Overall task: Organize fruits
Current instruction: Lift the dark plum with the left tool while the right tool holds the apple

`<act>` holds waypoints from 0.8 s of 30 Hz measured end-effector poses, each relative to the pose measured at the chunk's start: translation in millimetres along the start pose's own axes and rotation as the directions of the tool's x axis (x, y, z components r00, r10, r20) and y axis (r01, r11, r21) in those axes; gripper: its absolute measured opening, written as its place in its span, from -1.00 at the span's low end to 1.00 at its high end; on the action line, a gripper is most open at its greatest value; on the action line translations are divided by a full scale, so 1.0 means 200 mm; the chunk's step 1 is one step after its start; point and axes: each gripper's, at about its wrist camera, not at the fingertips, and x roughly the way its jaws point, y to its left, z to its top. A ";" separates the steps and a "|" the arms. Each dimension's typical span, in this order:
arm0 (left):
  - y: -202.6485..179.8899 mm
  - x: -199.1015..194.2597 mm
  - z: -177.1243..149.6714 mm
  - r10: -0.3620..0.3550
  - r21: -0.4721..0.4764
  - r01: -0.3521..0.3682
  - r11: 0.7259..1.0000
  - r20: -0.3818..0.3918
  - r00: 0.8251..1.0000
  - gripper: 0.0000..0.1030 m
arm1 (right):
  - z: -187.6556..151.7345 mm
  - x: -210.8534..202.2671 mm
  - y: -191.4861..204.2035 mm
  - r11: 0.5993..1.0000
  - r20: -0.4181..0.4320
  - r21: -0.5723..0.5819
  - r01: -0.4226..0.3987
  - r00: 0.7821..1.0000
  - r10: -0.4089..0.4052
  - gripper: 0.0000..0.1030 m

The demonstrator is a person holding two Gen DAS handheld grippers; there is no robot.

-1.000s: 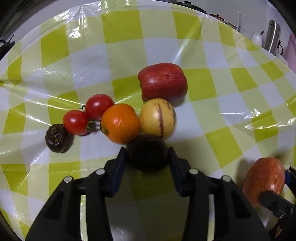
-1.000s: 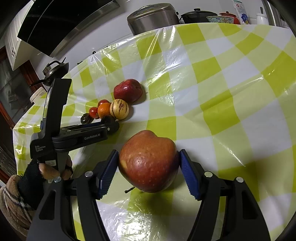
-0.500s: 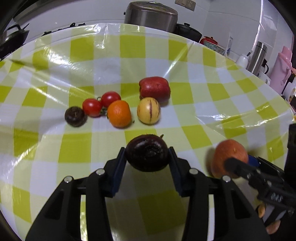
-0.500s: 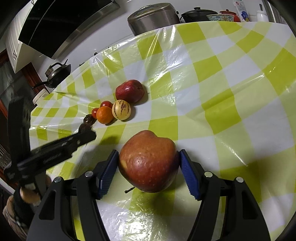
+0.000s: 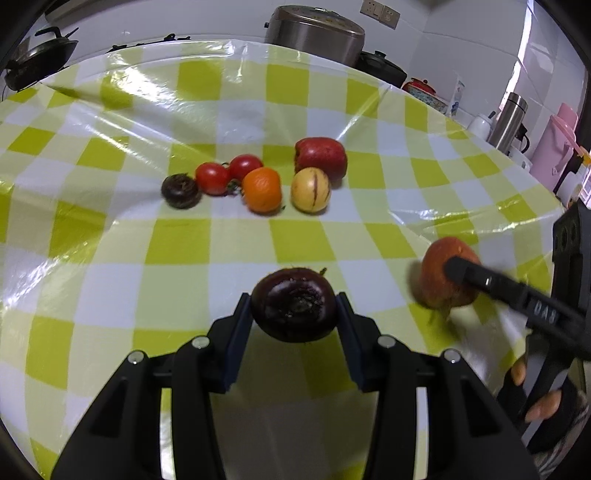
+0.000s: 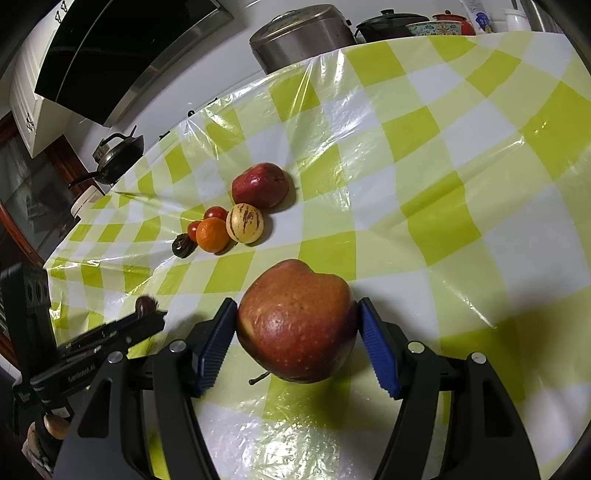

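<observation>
the left gripper (image 5: pixel 294 308) is closed on a dark purple fruit (image 5: pixel 293 304), its two fingers pressed against the fruit's sides, and it holds the fruit up above the yellow-and-white checked tablecloth (image 5: pixel 110 240). the right gripper (image 6: pixel 297 325) is closed the same way on a big red apple (image 6: pixel 297 321), blue pads (image 6: pixel 378 356) tight against both flanks, the stem pointing down and toward the camera; the apple hangs over the cloth with its shadow below it

in the left wrist view the right gripper and its apple show at the right edge, beside the dark fruit but apart from it, with a gloved hand (image 5: pixel 543 402) gripping the handle lower down. in the right wrist view the left gripper shows at the left edge with the dark fruit at its tip

further back on the cloth sits a loose row of fruit: a small dark fruit (image 5: pixel 180 190) at the left end, two tomatoes (image 5: pixel 229 173) touching each other, an orange (image 5: pixel 261 189) just in front of them, a yellow striped melon (image 5: pixel 310 190) beside the orange, and a second red apple (image 5: pixel 320 157) just behind the melon. both held fruits are well apart from this row, nearer the cameras

beyond the table edge stand a large metal pot (image 5: pixel 314 35), a black pot (image 5: pixel 380 68), a steel flask (image 5: pixel 508 120) and a pink flask (image 5: pixel 552 147), with a wok (image 5: pixel 37 61) off to the left
</observation>
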 end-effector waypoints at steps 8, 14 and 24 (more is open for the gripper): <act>0.04 -0.11 -0.08 0.024 0.017 -0.024 1.000 0.016 1.000 -0.11 | -0.02 -0.01 0.08 1.000 -0.022 0.002 -0.021 1.000 0.021 0.27; 0.06 -0.19 -0.15 0.046 0.038 -0.047 0.998 0.023 0.999 -0.11 | -0.10 -0.01 0.22 0.998 -0.051 -0.033 -0.056 0.997 0.054 0.27; 0.15 -0.41 -0.30 0.066 0.019 -0.067 0.998 0.066 0.996 -0.11 | -0.25 -0.04 0.39 0.993 -0.079 -0.045 -0.109 0.991 0.105 0.27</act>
